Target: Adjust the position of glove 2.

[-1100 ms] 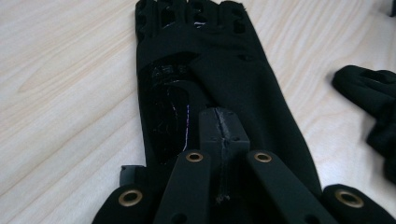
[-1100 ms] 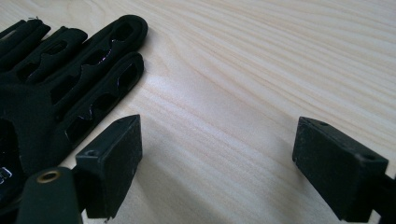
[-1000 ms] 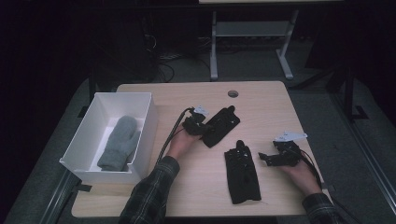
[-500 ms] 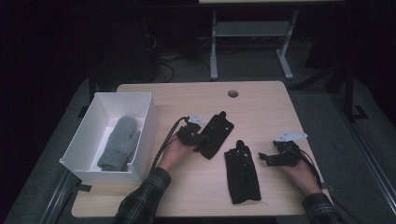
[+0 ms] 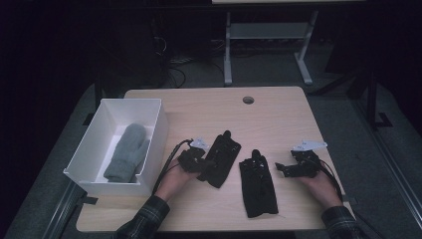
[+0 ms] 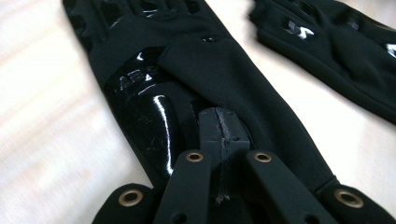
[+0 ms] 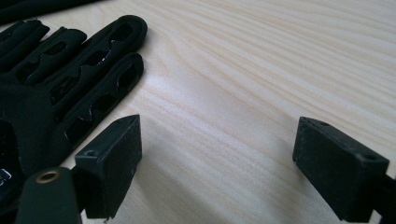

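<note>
Nearest the table's front edge, two plaid sleeves come in, each hand carrying a gripper. On the person's right, the right gripper (image 5: 283, 168) rests low over bare wood, its jaws spread wide with nothing between them; in the right gripper view the pads (image 7: 112, 163) stand well apart above the grain, and the fingers of a black glove (image 7: 60, 88) lie just beside the one at the left of that view.

That second black glove (image 5: 258, 184) lies flat near the middle of the front half of the table (image 5: 278, 114), fingers pointing away from the person, apart from the right gripper.

Left of it, the left gripper (image 5: 203, 164) has its jaws pressed together on the cuff end of the first black glove (image 5: 221, 158). In the left gripper view the closed tips (image 6: 223, 133) sit on the dark fabric beside a glossy patch. This glove lies tilted, its fingers pointing up and to the right, close beside the second glove but not visibly touching it.

Farther left, at the table's edge, a white box (image 5: 149, 149) holds a grey mitten (image 5: 127, 152) lying flat on its floor.

Farthest, near the back edge, a round cable hole (image 5: 248, 100) shows in the tabletop.
</note>
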